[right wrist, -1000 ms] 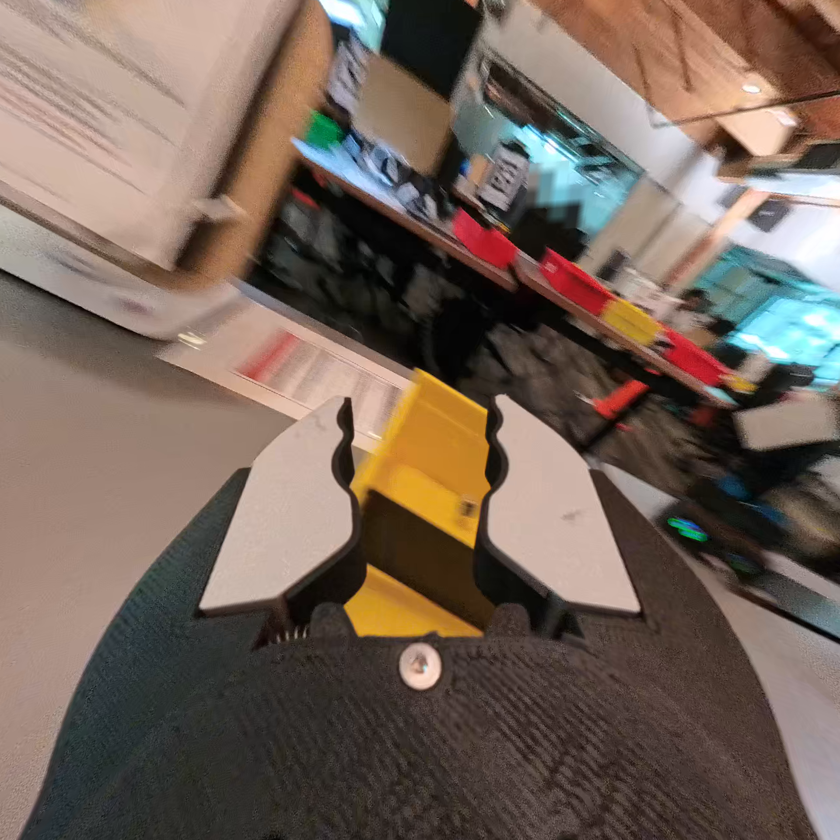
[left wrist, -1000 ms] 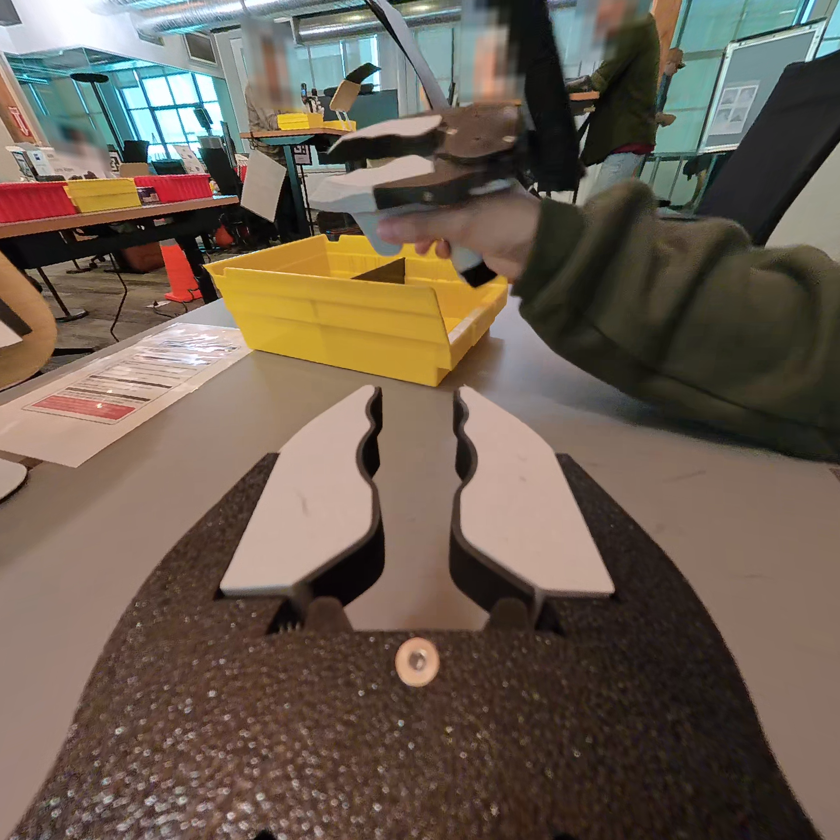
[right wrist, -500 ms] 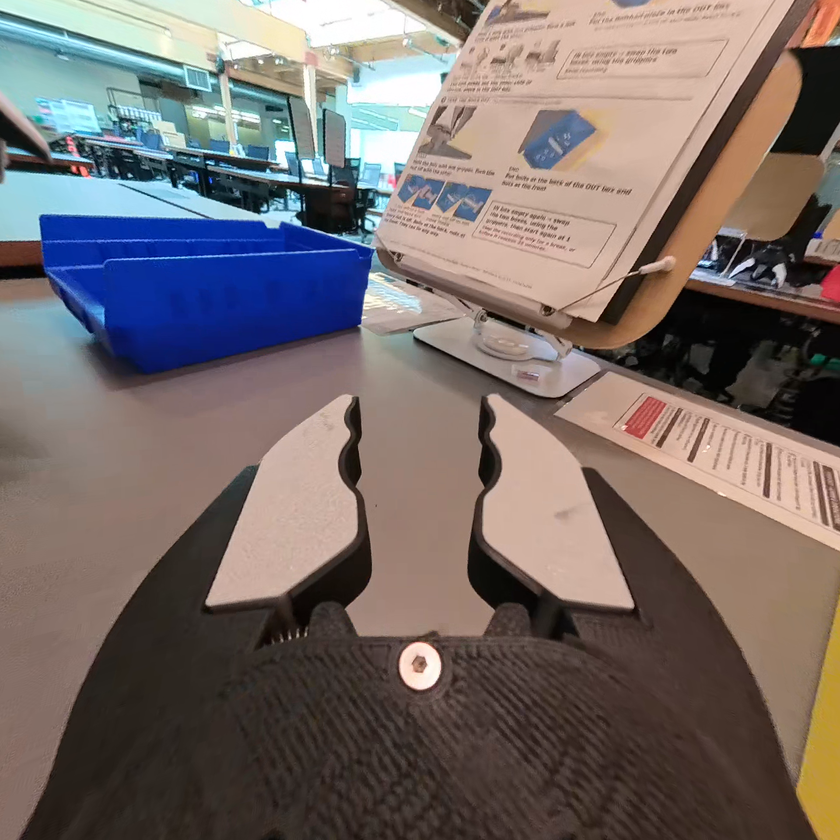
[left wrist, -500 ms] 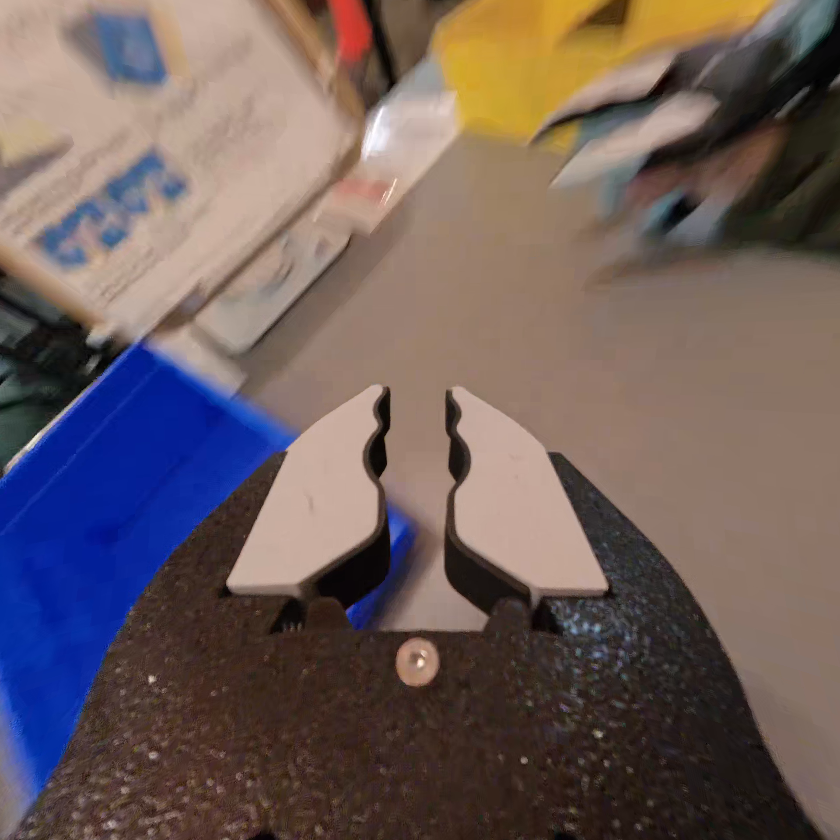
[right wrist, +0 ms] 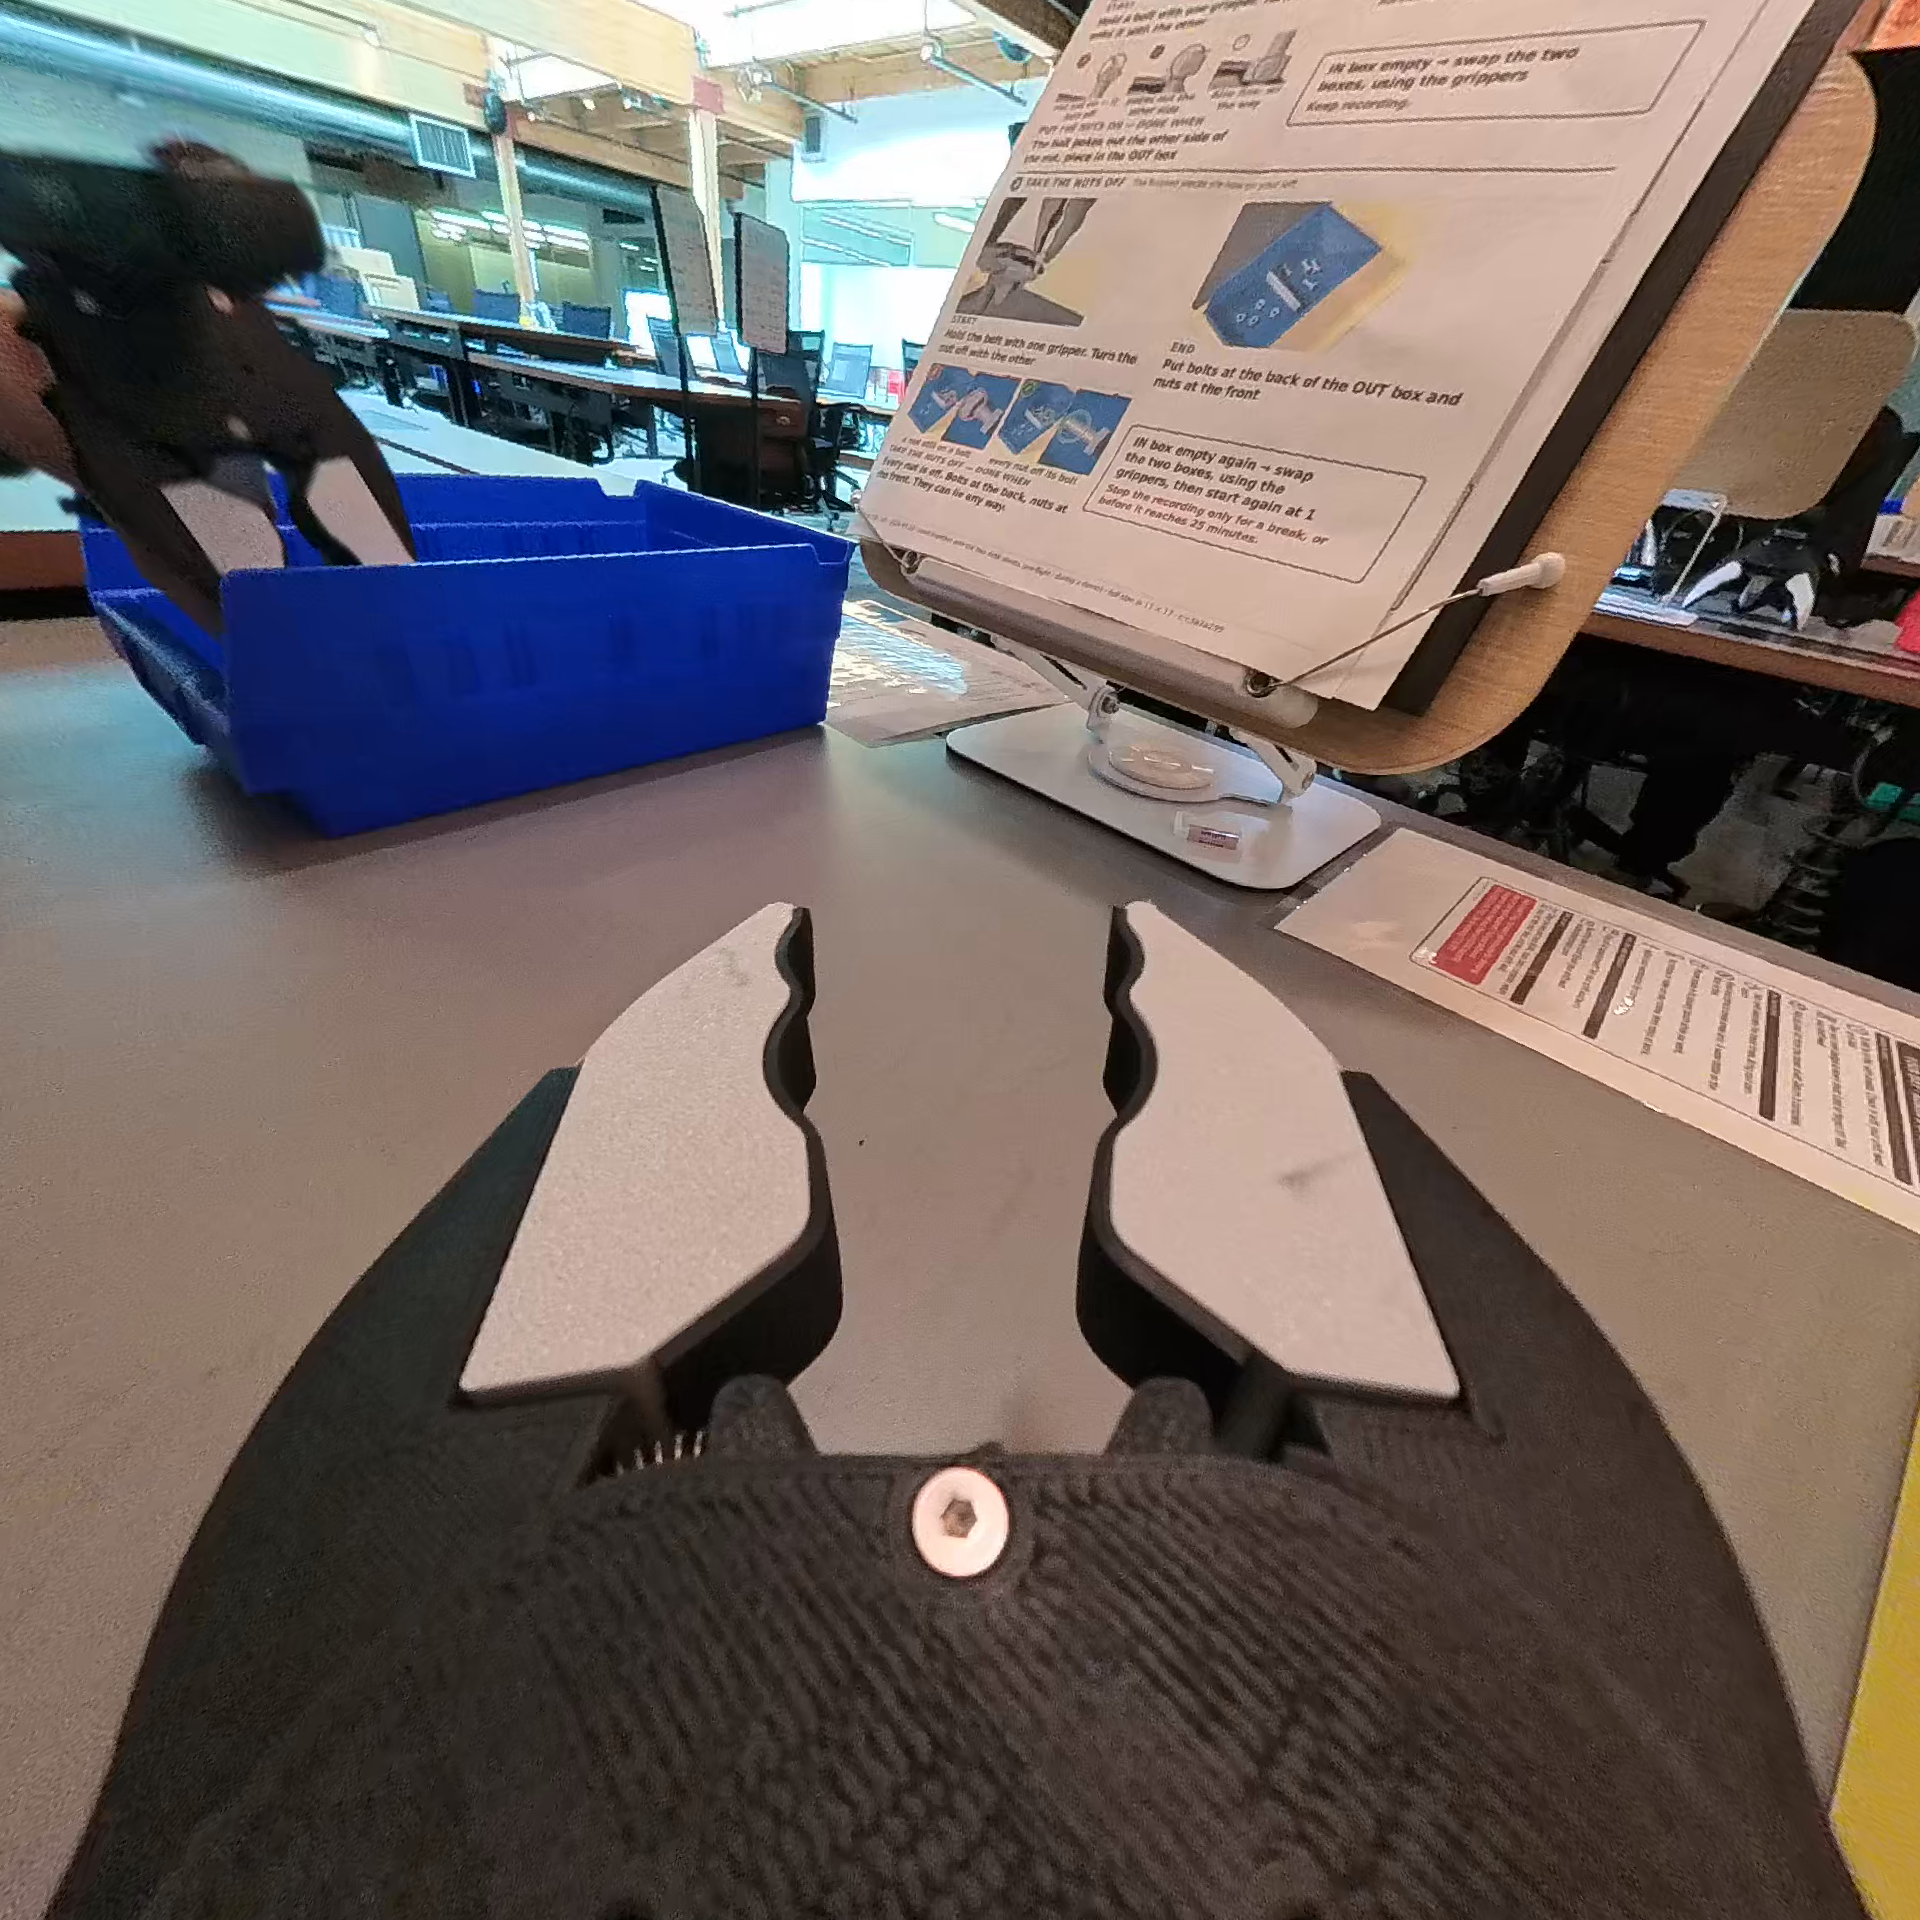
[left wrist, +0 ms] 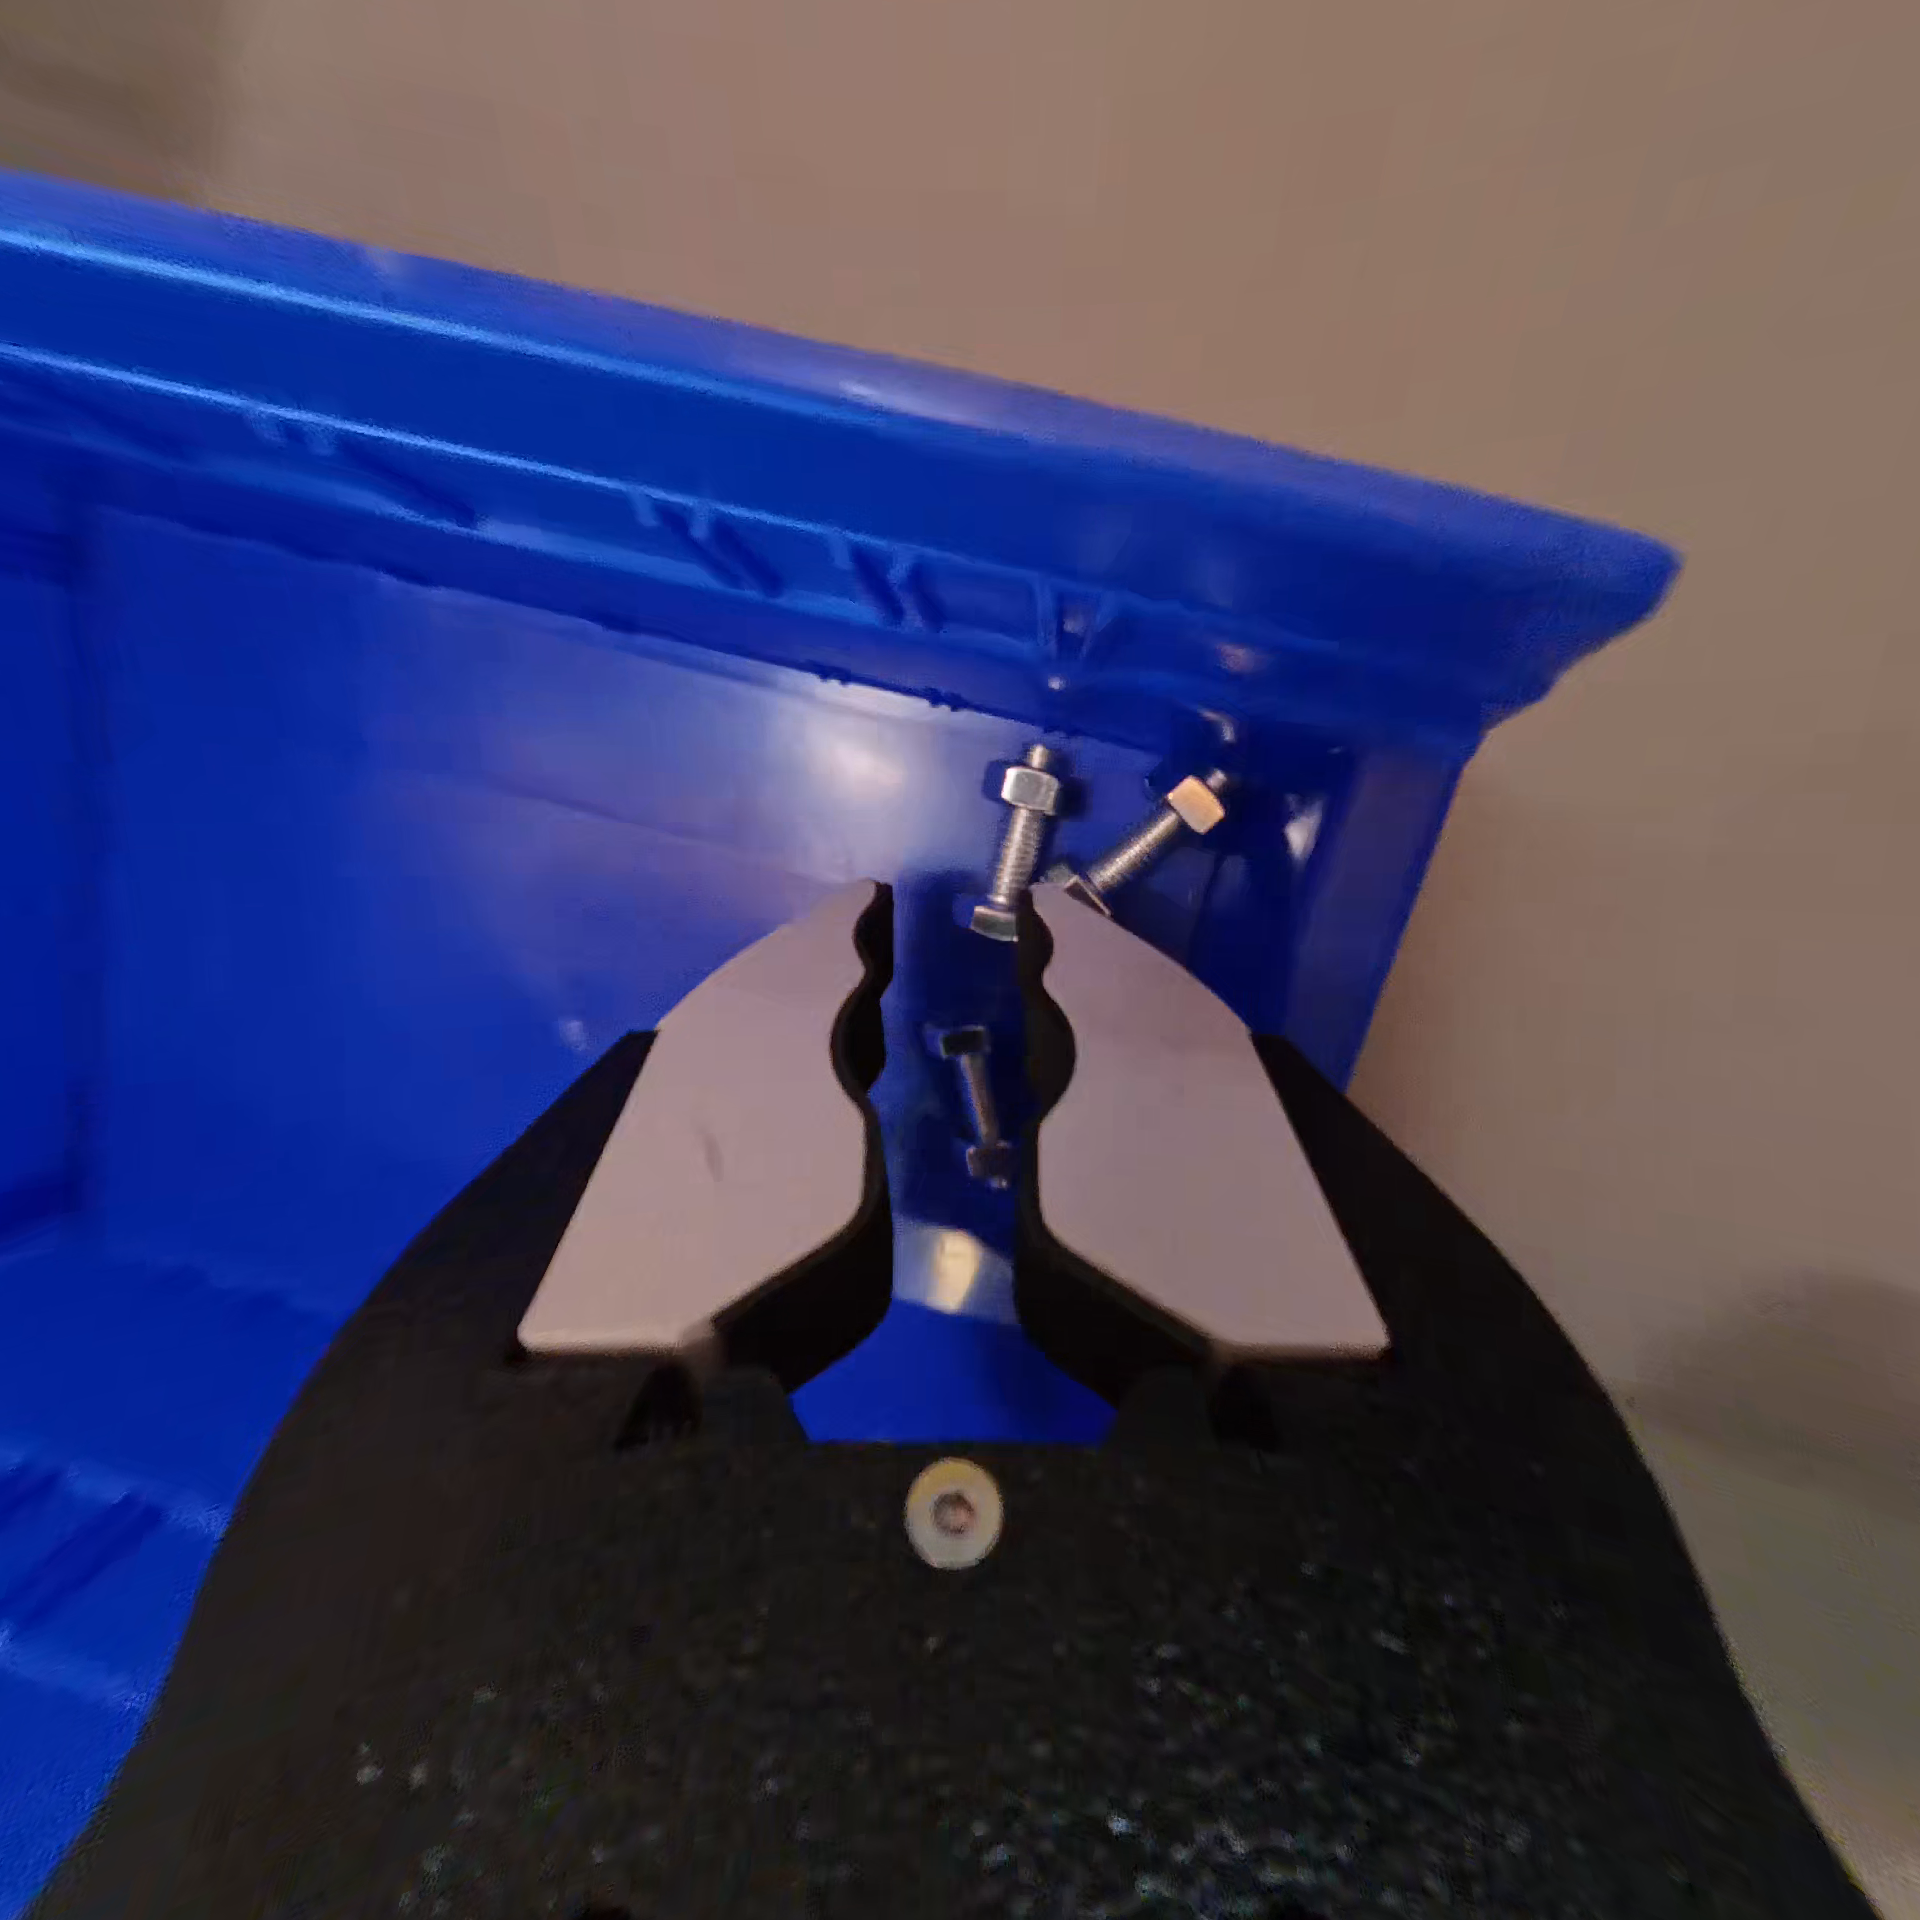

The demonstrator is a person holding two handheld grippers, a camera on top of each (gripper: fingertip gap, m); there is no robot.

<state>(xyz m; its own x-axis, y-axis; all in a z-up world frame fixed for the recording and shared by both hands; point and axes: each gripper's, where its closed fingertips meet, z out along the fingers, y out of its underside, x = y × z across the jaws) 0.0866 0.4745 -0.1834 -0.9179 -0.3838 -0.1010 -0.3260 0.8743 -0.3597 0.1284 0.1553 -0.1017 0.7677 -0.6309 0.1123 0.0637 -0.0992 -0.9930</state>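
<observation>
Underneath everything lies a grey table in a big open room with rows of desks behind. Left gripper, jaws a little apart and empty, reaches down into the blue bin near its corner. Three bolts lie there: one with a nut, long axis pointing away, its head touching the right fingertip; another slanting up-right beside it; a third between the fingers. Right gripper hovers low over bare table, jaws wide and empty, well apart from the bin. Beyond it stand a sheet stand and a flat sheet.
</observation>
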